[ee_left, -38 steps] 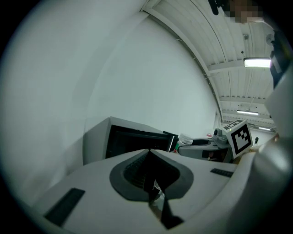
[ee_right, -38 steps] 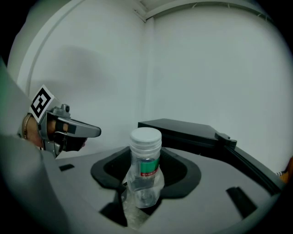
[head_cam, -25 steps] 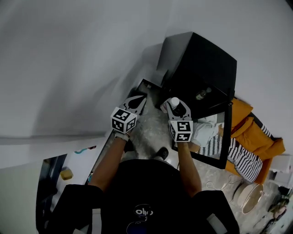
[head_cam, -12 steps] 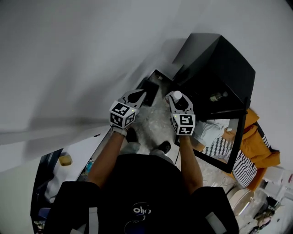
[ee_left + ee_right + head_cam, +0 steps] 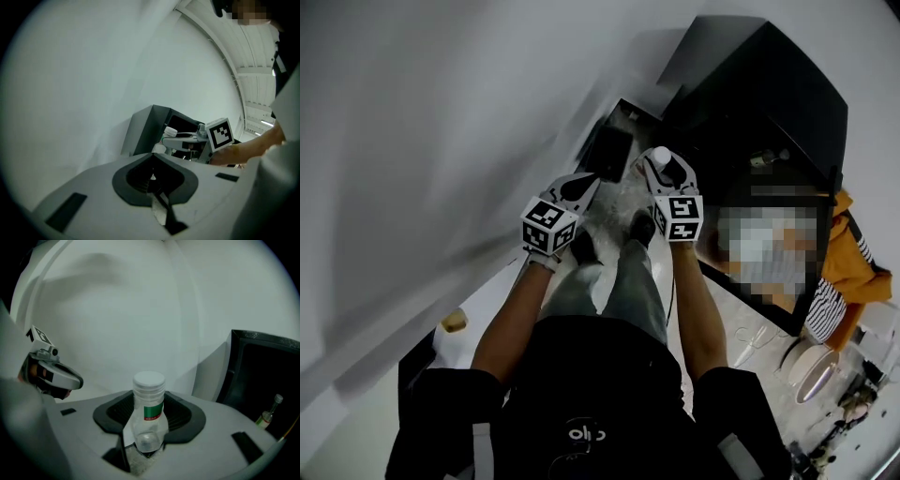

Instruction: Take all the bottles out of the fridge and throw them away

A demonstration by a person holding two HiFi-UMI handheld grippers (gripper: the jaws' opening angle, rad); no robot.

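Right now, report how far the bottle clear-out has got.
Done: one clear bottle is out of the fridge. In hand: the right gripper is clamped on it, and it is not yet thrown away; the left gripper is shut and empty. Left: a second bottle sits inside the fridge.

Both bare forearms stretch forward, side by side and near each other. The left tool [image 5: 589,181] has its jaws pressed together with nothing between them (its marker cube sits at the wrist). The right tool [image 5: 664,169] is clamped on a small clear bottle [image 5: 148,408].
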